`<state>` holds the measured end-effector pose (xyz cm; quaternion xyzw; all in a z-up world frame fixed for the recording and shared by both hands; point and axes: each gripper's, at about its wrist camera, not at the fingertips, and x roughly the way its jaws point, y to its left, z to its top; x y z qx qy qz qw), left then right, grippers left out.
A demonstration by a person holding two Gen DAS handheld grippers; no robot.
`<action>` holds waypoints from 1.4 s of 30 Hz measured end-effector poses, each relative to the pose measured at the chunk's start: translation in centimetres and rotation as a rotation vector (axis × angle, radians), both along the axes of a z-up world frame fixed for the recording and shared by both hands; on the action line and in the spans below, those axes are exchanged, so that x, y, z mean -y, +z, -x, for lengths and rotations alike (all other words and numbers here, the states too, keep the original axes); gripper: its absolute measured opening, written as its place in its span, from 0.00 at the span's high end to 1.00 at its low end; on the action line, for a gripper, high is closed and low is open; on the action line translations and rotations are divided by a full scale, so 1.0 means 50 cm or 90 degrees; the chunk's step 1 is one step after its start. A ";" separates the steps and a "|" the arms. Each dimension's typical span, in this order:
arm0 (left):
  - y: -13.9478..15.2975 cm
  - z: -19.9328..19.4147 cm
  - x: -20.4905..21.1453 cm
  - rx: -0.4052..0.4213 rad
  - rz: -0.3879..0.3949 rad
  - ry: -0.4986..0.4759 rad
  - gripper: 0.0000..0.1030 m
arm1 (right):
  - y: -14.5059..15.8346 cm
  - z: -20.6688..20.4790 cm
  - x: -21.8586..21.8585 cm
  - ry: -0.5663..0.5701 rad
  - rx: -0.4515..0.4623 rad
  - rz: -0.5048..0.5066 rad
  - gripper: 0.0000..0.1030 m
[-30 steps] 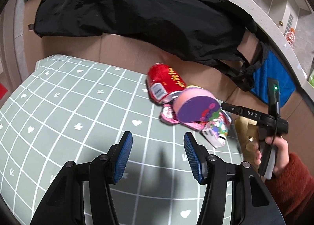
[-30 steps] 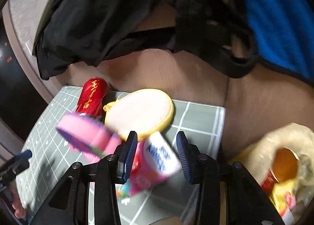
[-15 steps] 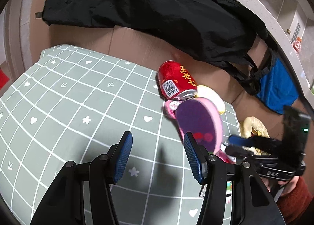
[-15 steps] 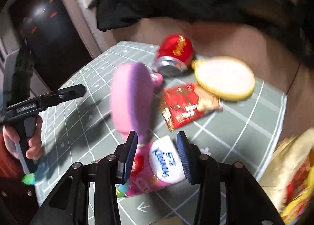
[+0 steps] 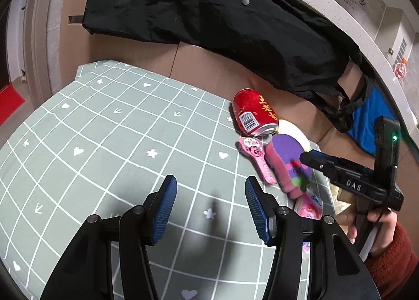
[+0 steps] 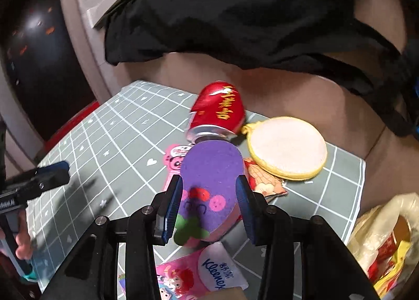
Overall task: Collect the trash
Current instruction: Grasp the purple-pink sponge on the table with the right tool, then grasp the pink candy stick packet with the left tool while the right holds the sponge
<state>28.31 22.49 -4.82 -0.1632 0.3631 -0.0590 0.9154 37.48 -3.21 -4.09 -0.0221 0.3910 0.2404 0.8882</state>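
Presently, status: collection of trash is under way, with one item in hand and several left on the table.
Held item: a pink-edged foam sponge with a purple cartoon face [image 6: 212, 182] sits between the pads of the right gripper [image 6: 209, 195], lifted clear above the green grid-patterned table mat [image 5: 117, 129].
Right jaws: closed part-way onto the sponge's two side edges; both blue pads appear to press its foam.
Left jaws: the left gripper [image 5: 210, 211] stands wide apart and holds nothing; only bare mat shows between its pads.
Handling, sponge: judged light, soft and compressible; it should not slip, but a hard squeeze would buckle it. The present hold across the narrow lower half looks adequate.
Remaining items: a red drink can with gold lettering [image 6: 218, 111] lies on its side near the mat's far edge; a round cream pad with yellow trim [image 6: 286, 148] lies just beside it; a pink tissue packet [image 6: 199, 276] lies below the right jaws.
Handling, can: judged light, stiff and smooth, liable to roll; best taken across its middle.
Destination: a yellowish plastic bag [image 6: 387, 234] holding wrappers sits off the mat's right edge, probably the receptacle.
Risk: the sponge could catch the bag's rim on release.
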 end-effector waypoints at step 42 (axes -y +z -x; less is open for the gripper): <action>0.001 0.021 0.003 -0.005 0.023 0.008 0.46 | -0.037 -0.033 -0.040 0.026 -0.105 -0.060 0.60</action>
